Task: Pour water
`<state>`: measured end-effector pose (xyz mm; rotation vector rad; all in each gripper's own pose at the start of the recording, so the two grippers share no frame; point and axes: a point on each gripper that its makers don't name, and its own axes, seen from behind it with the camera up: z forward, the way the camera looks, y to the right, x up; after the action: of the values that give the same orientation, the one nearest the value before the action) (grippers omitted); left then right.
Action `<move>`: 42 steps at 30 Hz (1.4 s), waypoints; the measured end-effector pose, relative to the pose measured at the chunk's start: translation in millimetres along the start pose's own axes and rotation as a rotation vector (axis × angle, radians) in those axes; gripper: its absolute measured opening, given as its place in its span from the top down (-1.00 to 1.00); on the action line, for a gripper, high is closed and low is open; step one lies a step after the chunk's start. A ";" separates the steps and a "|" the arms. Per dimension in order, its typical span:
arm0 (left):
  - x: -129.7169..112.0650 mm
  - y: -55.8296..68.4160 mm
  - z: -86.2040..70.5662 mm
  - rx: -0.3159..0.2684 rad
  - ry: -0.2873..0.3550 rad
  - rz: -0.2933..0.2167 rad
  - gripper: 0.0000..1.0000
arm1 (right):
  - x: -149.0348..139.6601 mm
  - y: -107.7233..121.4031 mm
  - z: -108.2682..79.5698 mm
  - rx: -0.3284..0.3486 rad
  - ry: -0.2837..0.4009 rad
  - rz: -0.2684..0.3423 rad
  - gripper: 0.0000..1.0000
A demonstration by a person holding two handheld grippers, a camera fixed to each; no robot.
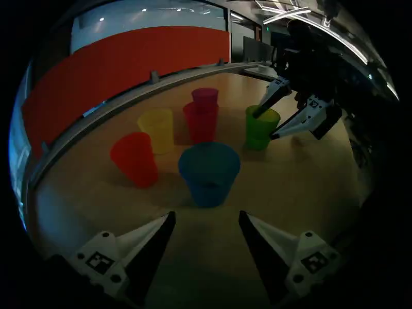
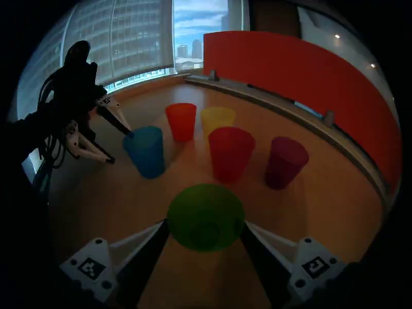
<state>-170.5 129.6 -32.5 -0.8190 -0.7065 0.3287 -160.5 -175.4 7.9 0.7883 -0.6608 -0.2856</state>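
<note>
while the left tongs (image 1: 206, 212) gape wide with the blue cup (image 1: 209, 172) just beyond their tips, the right tongs (image 2: 204, 222) straddle the green cup (image 2: 206, 206), grip impossible to tell; farther ahead stand a red cup (image 2: 230, 153), purple cup (image 2: 285, 162), orange cup (image 2: 181, 121) and yellow cup (image 2: 218, 119).

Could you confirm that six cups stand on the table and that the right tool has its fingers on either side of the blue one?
Not quite: the right tool has its fingers on either side of the green cup, not the blue cup, as the right gripper view shows. Six cups do stand on the table.
</note>
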 end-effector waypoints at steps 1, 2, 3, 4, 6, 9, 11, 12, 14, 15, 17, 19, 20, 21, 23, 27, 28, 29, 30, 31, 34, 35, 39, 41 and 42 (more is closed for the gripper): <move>-0.6 -0.6 -1.2 0.003 0.002 -0.005 -0.82 | -0.4 0.5 -2.0 -0.005 0.002 0.003 -1.00; -1.3 -1.2 -2.5 0.006 0.003 -0.009 -0.82 | -0.8 1.1 -3.9 -0.010 0.005 0.007 -0.99; -1.8 -1.8 -4.1 0.010 0.006 -0.016 -0.82 | -1.2 1.1 -6.6 -0.014 0.008 0.011 -0.99; -2.0 -2.3 -5.8 0.012 0.009 -0.023 -0.82 | -1.5 0.7 -9.4 -0.017 0.012 0.014 -0.99; -2.4 -3.2 -9.7 0.018 0.017 -0.038 -0.82 | -2.4 -0.2 -15.4 -0.022 0.019 0.020 -0.99; -2.9 -3.9 -16.9 0.031 0.029 -0.056 -0.82 | -5.8 -1.5 -24.5 -0.033 0.026 0.033 -0.99; -4.0 -4.1 -22.0 0.044 0.036 -0.063 -0.82 | -8.7 -2.7 -30.3 -0.041 0.030 0.042 -1.00; -4.7 -4.2 -25.1 0.051 0.040 -0.066 -0.82 | -10.3 -3.6 -33.7 -0.044 0.033 0.046 -0.99; -6.3 -4.2 -31.0 0.065 0.047 -0.069 -0.82 | -13.1 -5.8 -40.0 -0.049 0.039 0.053 -0.99; -7.0 -4.4 -34.4 0.074 0.051 -0.071 -0.82 | -14.4 -6.9 -43.7 -0.053 0.043 0.056 -0.99; -7.9 -4.9 -40.3 0.090 0.060 -0.076 -0.82 | -16.3 -8.7 -50.6 -0.062 0.050 0.059 -1.00; -7.4 -6.3 -47.4 0.110 0.076 -0.087 -0.82 | -17.8 -9.7 -58.6 -0.075 0.060 0.060 -0.99; -6.8 -7.1 -50.8 0.120 0.084 -0.093 -0.82 | -18.4 -10.1 -62.5 -0.082 0.064 0.060 -0.99; -5.5 -8.7 -55.0 0.133 0.096 -0.102 -0.82 | -18.5 -9.8 -66.9 -0.092 0.072 0.061 -0.99; -2.0 -13.0 -63.1 0.160 0.123 -0.121 -0.82 | -17.3 -7.8 -75.1 -0.114 0.090 0.063 -0.99; 5.9 -25.6 -78.4 0.234 0.183 -0.167 -0.82 | -9.1 -3.3 -90.5 -0.162 0.148 0.086 -0.99; 7.4 -27.4 -81.3 0.250 0.196 -0.173 -0.82 | -7.3 -2.8 -93.4 -0.173 0.164 0.093 -0.99; 9.0 -29.3 -84.1 0.266 0.209 -0.180 -0.82 | -5.4 -2.2 -96.3 -0.184 0.180 0.100 -0.99; 10.5 -30.8 -87.1 0.283 0.222 -0.183 -0.82 | -3.9 -1.5 -99.4 -0.197 0.196 0.106 -0.99; 11.5 -31.5 -89.5 0.297 0.231 -0.182 -0.82 | -3.1 -0.7 -102.0 -0.207 0.209 0.111 -0.99; 16.3 -34.1 -97.6 0.340 0.264 -0.178 -0.82 | -0.2 2.3 -110.7 -0.244 0.246 0.122 -0.99; 18.4 -35.2 -100.5 0.354 0.277 -0.177 -0.82 | 0.8 3.5 -113.6 -0.256 0.257 0.125 -1.00; 29.2 -39.3 -112.7 0.413 0.345 -0.197 -0.82 | 6.9 12.0 -129.1 -0.320 0.310 0.139 -1.00; 32.6 -41.0 -118.1 0.437 0.377 -0.217 -0.82 | 9.9 16.8 -137.3 -0.350 0.337 0.150 -0.99; 34.4 -42.4 -121.4 0.451 0.396 -0.229 -0.82 | 11.4 19.5 -141.8 -0.367 0.353 0.158 -0.99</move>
<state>-62.0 53.1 -42.7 -0.3513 -0.3286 0.1041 -60.4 -87.9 -46.4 0.4162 -0.3205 -0.1127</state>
